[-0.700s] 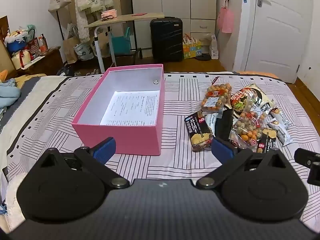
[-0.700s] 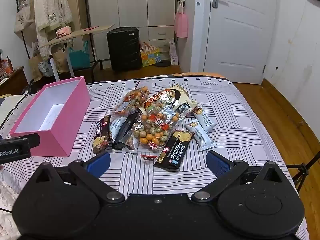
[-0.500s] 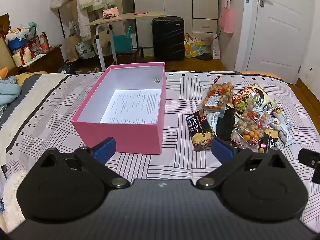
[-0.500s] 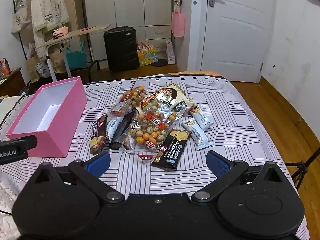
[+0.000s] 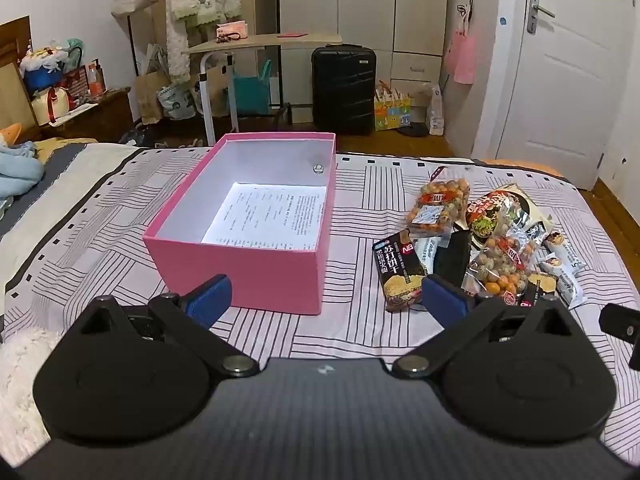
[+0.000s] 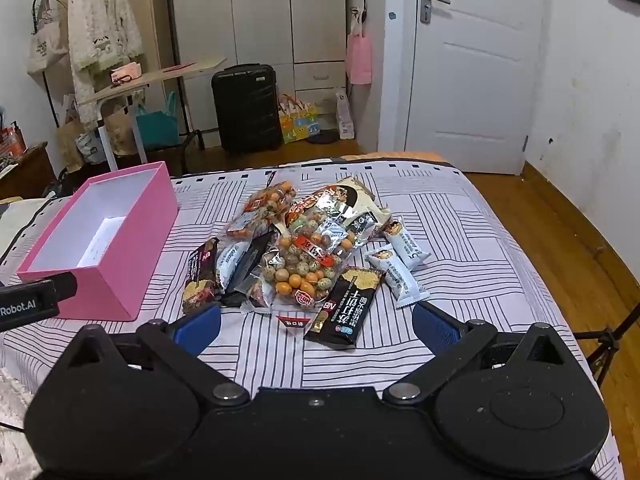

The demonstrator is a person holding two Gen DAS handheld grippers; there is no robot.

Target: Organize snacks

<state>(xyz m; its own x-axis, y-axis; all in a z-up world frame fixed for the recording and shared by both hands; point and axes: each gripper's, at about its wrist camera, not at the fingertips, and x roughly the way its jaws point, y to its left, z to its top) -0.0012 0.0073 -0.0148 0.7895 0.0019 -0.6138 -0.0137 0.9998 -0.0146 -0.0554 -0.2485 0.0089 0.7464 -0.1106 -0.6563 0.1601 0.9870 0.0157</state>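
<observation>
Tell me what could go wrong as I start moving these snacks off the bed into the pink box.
The snack packets overlap: the clear bag of coated nuts lies on the black cracker packet, so grabbing one may drag the other. The glossy bags could slip from the right hand-held gripper. The pink box sits on soft bedding and may shift if bumped.

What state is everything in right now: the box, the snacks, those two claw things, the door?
Pink box: open, lidless, holds only a printed sheet.
Snack packets: sealed, piled on the bed beside the box.
Left gripper: open, empty.
Right gripper: open, empty.
Door: closed.
</observation>
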